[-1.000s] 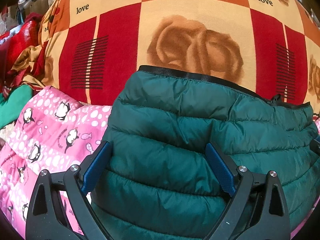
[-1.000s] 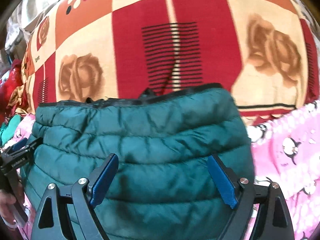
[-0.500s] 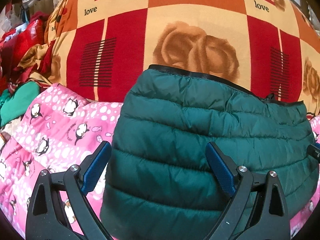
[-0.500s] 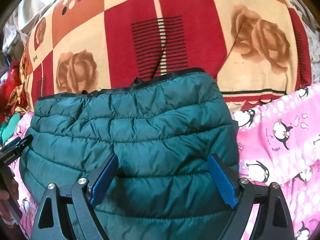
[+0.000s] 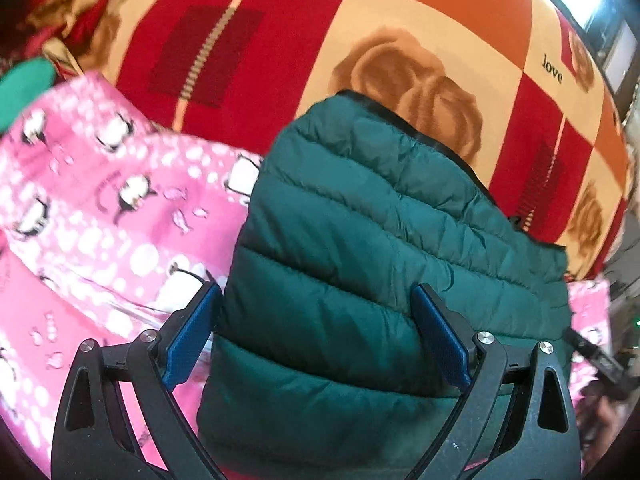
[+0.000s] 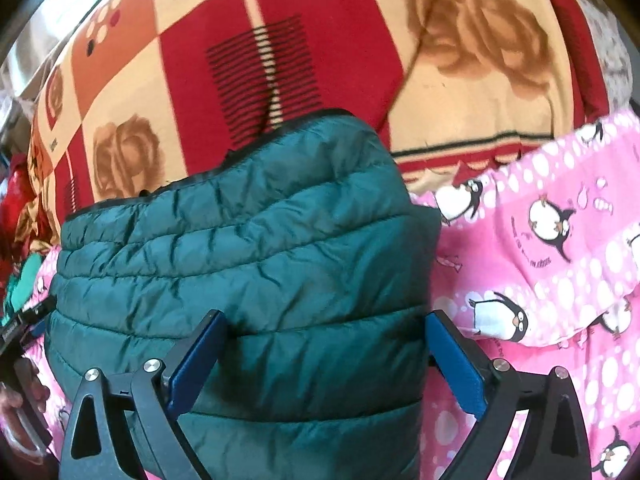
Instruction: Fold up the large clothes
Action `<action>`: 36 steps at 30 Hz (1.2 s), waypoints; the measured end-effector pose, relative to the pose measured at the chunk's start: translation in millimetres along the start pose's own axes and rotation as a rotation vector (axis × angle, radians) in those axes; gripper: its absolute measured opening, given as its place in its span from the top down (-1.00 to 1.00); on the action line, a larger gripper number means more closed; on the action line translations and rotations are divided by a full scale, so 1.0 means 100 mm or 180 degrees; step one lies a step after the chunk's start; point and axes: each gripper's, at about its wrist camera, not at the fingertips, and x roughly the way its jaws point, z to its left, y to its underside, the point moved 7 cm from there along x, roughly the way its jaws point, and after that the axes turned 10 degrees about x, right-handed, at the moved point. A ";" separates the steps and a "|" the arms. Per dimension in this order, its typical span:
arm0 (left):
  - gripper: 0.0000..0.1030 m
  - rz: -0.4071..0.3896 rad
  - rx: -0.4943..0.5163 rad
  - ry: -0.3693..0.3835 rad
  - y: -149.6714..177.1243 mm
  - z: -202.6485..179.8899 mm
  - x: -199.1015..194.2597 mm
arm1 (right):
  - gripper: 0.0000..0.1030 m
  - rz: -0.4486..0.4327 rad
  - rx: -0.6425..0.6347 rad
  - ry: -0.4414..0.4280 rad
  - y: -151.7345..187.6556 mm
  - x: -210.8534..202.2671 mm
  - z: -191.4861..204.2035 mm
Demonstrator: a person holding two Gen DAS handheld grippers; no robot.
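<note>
Jaws on right gripper (image 6: 326,356) were opening, nearly full wide, w/ the green puffer jacket (image 6: 248,272) lying between the blue pads but not pinched. Left gripper (image 5: 316,336) jaws stood wide too, straddling the jacket's left edge, gripping nothing. Jacket sat folded into a compact block on a pink penguin blanket (image 6: 540,280), its black-trimmed far edge over the red/orange rose-print blanket (image 5: 400,40). Pics motion-blurred.

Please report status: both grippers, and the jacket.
Left hand-held gripper open; right hand-held gripper opening, jacket between. Green puffer jacket folded on pink penguin blanket.
</note>
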 end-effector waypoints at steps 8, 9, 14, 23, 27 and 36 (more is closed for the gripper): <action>-0.99 0.0223 -0.0230 0.0510 0.04 0.09 0.24 | -0.99 0.0193 0.0363 -0.0401 -0.04 0.22 -0.25; -0.99 0.0267 -0.0285 0.0591 0.05 0.10 0.27 | -0.99 0.0222 0.0348 -0.0462 -0.05 0.25 -0.25; -0.99 0.0346 -0.0400 0.0841 0.06 0.11 0.39 | -0.99 0.0411 0.0413 -0.0706 -0.07 0.43 -0.27; -0.99 0.0418 -0.0322 0.0963 0.03 0.04 0.53 | -1.00 0.0603 0.0360 -0.0873 -0.07 0.62 -0.18; -0.99 0.0488 -0.0280 0.1018 0.01 -0.05 0.58 | -1.00 0.0600 0.0371 -0.0957 -0.05 0.60 -0.13; -0.17 0.0375 -0.0147 0.1029 0.02 -0.21 0.32 | 0.00 0.0392 0.0199 -0.1142 0.05 0.16 -0.01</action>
